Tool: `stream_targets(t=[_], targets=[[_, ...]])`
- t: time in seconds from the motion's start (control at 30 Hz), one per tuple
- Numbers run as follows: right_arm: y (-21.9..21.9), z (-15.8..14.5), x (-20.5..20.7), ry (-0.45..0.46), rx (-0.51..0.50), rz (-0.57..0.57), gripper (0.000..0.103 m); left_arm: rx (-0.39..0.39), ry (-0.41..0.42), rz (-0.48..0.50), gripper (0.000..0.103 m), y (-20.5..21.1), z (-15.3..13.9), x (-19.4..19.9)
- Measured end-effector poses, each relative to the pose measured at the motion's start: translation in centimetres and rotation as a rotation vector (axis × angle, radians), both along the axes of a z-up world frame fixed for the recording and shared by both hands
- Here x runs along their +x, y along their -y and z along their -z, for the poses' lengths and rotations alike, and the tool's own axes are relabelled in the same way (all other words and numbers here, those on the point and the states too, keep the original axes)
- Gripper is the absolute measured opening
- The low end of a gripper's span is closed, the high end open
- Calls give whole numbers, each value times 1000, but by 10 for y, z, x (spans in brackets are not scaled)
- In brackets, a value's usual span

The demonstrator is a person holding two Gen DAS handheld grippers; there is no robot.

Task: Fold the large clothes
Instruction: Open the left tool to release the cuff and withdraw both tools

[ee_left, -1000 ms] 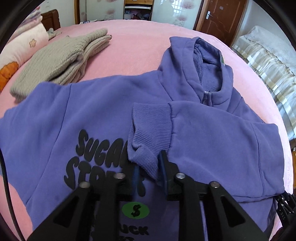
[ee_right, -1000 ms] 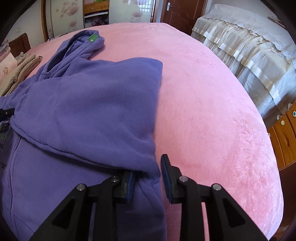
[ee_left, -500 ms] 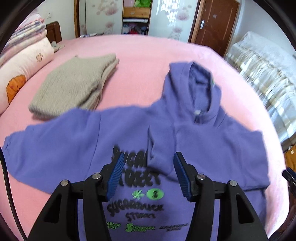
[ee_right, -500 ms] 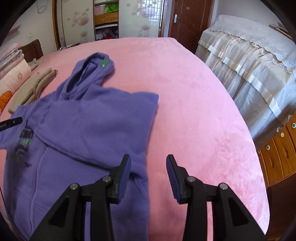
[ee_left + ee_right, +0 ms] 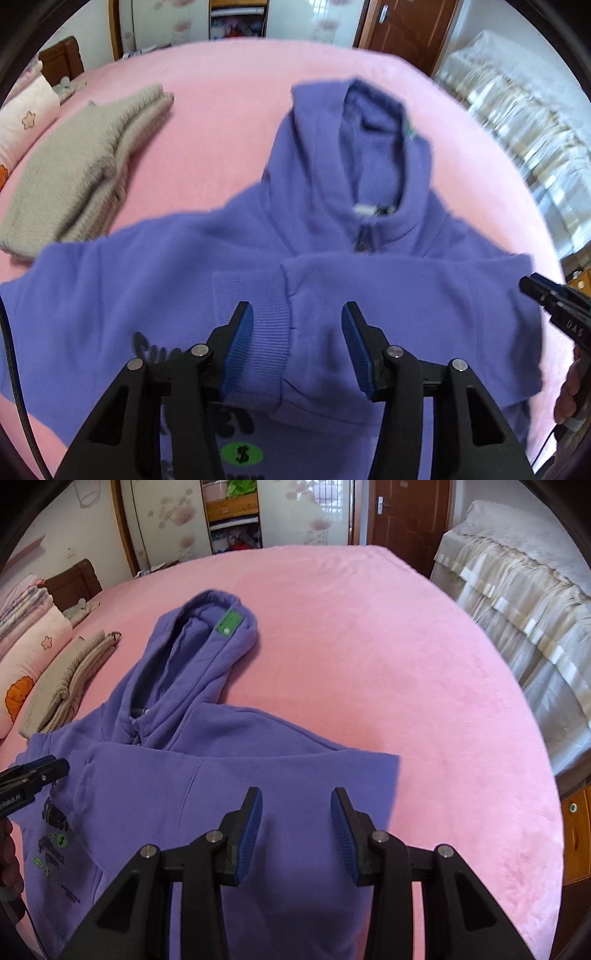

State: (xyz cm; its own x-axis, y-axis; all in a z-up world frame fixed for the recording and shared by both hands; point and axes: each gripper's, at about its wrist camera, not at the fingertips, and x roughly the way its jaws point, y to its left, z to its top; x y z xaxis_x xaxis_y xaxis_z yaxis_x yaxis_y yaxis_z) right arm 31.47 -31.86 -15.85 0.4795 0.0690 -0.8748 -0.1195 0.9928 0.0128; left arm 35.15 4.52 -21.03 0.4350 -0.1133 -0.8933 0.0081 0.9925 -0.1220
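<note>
A purple hoodie (image 5: pixel 147 295) lies front up on the pink bed, hood (image 5: pixel 369 147) pointing away. One sleeve is folded across its chest, and the ribbed cuff (image 5: pixel 255 295) rests flat above the black print. My left gripper (image 5: pixel 297 310) hovers over that cuff. Its jaws are closing, apart from the cloth and holding nothing. In the right wrist view the hoodie (image 5: pixel 184 794) shows its folded shoulder edge. My right gripper (image 5: pixel 296 794) hangs above that fold, jaws closing with only air between the pads.
A folded beige knit sweater (image 5: pixel 74 177) lies left of the hoodie, beside a pillow (image 5: pixel 26 122). Bare pink bedspread (image 5: pixel 369 664) stretches to the right of the hoodie. A second bed with a cream cover (image 5: pixel 517 609) and wooden drawers (image 5: pixel 574 834) stand beyond the right edge.
Both grippers have let go of the hoodie and lifted off it. The left released the cuff, the right released the folded edge. Both jaws stand wider than a second ago.
</note>
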Motion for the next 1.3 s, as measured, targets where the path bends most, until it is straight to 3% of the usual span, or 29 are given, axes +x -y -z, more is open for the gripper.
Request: stream_targets(t=[0.07, 0.13, 0.2, 0.3, 0.6, 0.7, 0.73, 0.77, 0.83, 0.93, 1.07, 1.3], targets=[[5, 17, 10, -30, -18, 19, 32, 33, -41, -12, 45, -1, 18, 4], [14, 27, 14, -38, -39, 44, 20, 37, -41, -10, 45, -3, 25, 3], [30, 34, 17, -42, -44, 73, 0, 47, -24, 2, 45, -2, 25, 0], [48, 35, 17, -41, 7, 77, 0, 65, -17, 15, 45, -1, 27, -1], [53, 25, 11, -7, -77, 134, 0, 77, -23, 15, 46, 0, 24, 2], [52, 15, 3, -2, -100, 137, 3, 93, -26, 13, 56, 1, 13, -4], [50, 11, -1, 3, -107, 137, 3, 97, -21, 10, 65, 1, 9, -7], [48, 5, -6, 6, -104, 133, 3, 101, -10, 2, 74, 1, 2, -11], [41, -5, -16, 14, -100, 124, 3, 97, 17, -11, 79, 0, -13, -20], [28, -24, -34, 34, -86, 108, 3, 81, 51, -14, 80, -2, -38, -36], [10, -49, -62, 48, -115, 123, 12, 70, 97, -6, 83, 0, -77, -67], [-20, -104, -124, 106, -58, 113, 23, 35, 186, 6, 90, 0, -144, -128]])
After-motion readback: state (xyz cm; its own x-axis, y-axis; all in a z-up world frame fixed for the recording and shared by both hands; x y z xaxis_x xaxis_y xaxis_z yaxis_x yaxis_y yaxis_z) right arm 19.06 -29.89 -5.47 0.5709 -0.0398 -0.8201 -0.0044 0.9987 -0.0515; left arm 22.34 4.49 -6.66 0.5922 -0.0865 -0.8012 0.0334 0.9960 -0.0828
